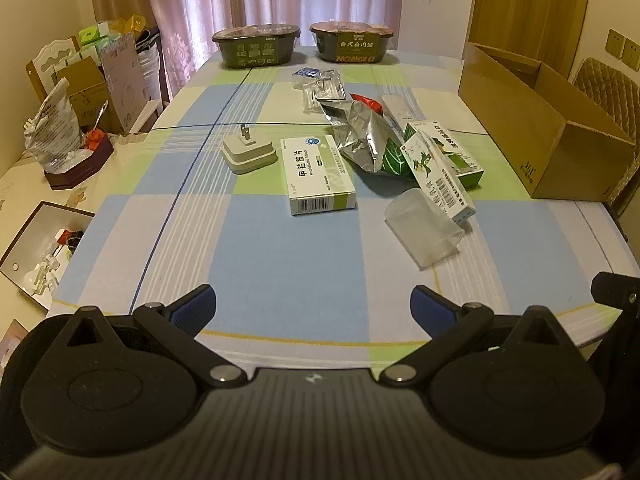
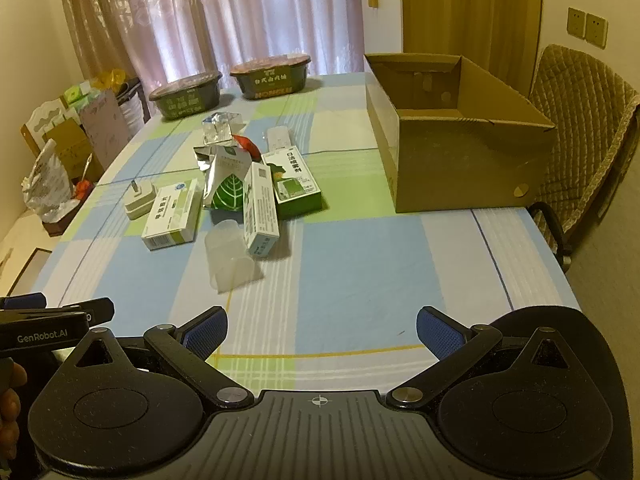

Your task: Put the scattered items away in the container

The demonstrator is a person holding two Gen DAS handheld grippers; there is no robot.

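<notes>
An open cardboard box (image 2: pixel 460 148) (image 1: pixel 536 120) stands empty at the table's right side. Scattered mid-table lie a white charger plug (image 1: pixel 248 152) (image 2: pixel 139 199), a white-green medicine box (image 1: pixel 318 176) (image 2: pixel 172 216), a silver foil pouch (image 1: pixel 366 140) (image 2: pixel 224 184), a tilted white carton (image 1: pixel 440 176) (image 2: pixel 260 210), a green spray box (image 1: pixel 460 152) (image 2: pixel 292 184) and a clear plastic cup (image 1: pixel 424 228) (image 2: pixel 230 254) on its side. My left gripper (image 1: pixel 314 312) is open near the front edge, holding nothing. My right gripper (image 2: pixel 322 332) is open too, well short of the items.
Two dark instant-meal bowls (image 1: pixel 256 46) (image 1: pixel 352 42) stand at the far edge by the curtain. Clear plastic packets (image 1: pixel 320 88) lie behind the pile. A padded chair (image 2: pixel 580 140) is right of the box. Cluttered boxes and bags (image 1: pixel 76 120) sit left of the table.
</notes>
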